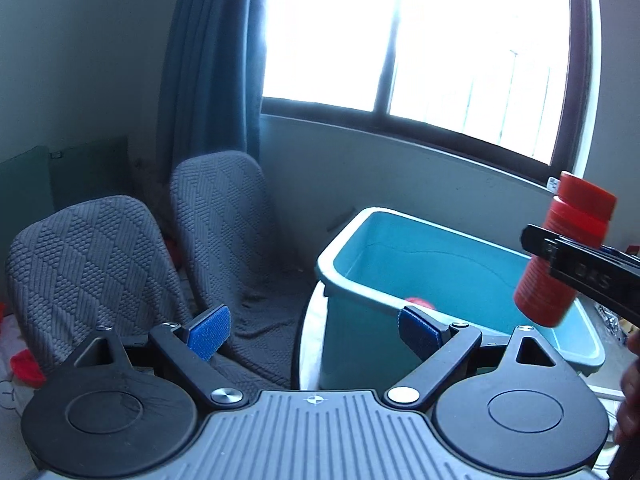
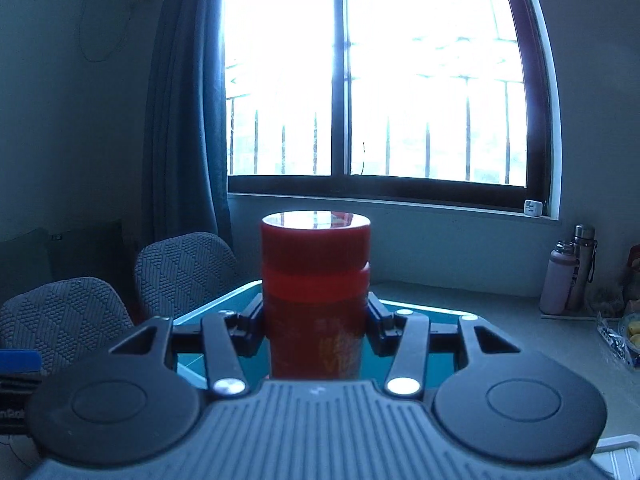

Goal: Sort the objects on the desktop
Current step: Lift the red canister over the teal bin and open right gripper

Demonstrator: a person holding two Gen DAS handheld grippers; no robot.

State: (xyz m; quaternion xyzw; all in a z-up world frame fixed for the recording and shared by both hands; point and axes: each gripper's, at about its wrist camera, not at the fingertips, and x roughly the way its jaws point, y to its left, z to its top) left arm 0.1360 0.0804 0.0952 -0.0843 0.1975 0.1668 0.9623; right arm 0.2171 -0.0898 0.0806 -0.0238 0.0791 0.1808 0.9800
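- Right gripper (image 2: 316,322): jaws clamped on red bottle (image 2: 315,296), gripping its body just under the cap band, bottle upright, cap on.
- Same bottle seen from left wrist view (image 1: 560,256), tilted a little there, held in the air above the right part of the bin; black finger across its middle.
- Left gripper (image 1: 316,330): jaws wide, nothing between them; blue pads (image 1: 210,332) showing.
- Teal bin (image 1: 384,240) ahead of the left gripper, open top, sitting at the left end of the desk (image 2: 500,312).
- Small red thing (image 1: 420,302) inside bin, mostly hidden behind right pad; cannot tell what it is.
- Two grey chairs (image 1: 92,264) off the desk's left edge, side by side, near the curtain (image 1: 208,60).
- Window (image 2: 360,80) behind, bright, bars outside.
- Two flasks (image 2: 568,280) standing at the far right of the desk, against the wall, touching or nearly so.
- Packet and bowl at the desk's right edge, blurred.
- Part of a hand (image 1: 630,392) at right border of left wrist view.
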